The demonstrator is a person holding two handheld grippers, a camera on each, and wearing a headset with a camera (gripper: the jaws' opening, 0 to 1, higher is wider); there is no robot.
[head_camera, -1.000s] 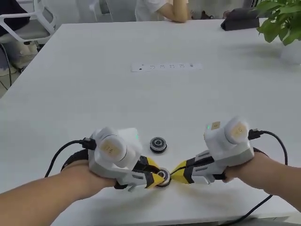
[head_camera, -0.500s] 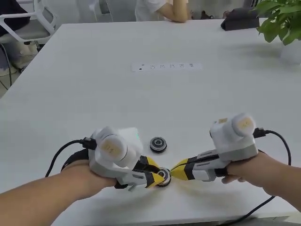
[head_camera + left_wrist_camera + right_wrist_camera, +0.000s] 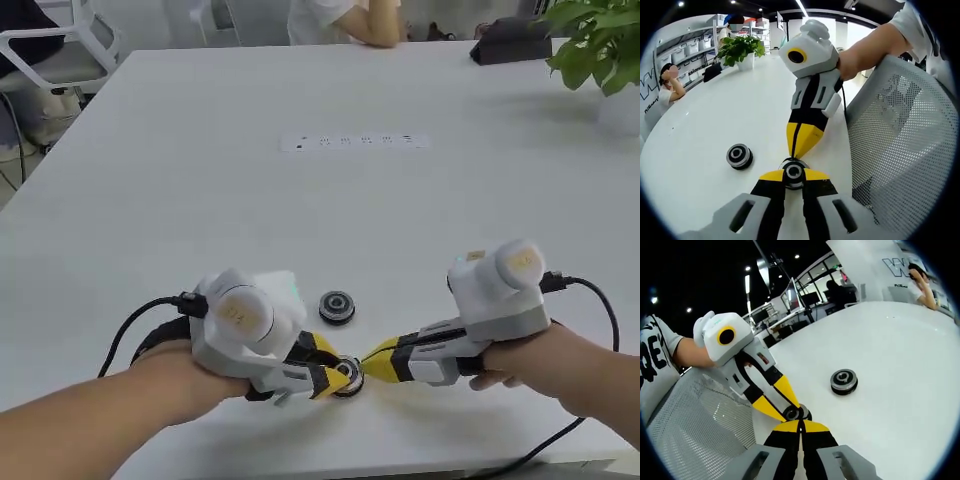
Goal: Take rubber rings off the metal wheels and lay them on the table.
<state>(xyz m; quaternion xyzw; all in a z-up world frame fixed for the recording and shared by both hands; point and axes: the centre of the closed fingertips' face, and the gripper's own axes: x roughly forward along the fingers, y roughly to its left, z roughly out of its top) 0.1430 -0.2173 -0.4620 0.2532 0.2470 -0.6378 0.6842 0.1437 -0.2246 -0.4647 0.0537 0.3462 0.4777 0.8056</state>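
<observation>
We count: two silver metal wheels with black rubber rings, near wheel [image 3: 349, 374] and far wheel [image 3: 337, 307]; two yellow-jawed tools, left hand-held gripper [image 3: 336, 380] and right hand-held gripper [image 3: 366, 367]; one white table [image 3: 200, 180]; one white power strip [image 3: 355, 142].

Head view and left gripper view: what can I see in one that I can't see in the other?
The head view adds the white power strip. The left gripper view adds a mesh chair back and shelves with bins. Both have the gripped wheel, the loose wheel beside it and the green plant.
</observation>
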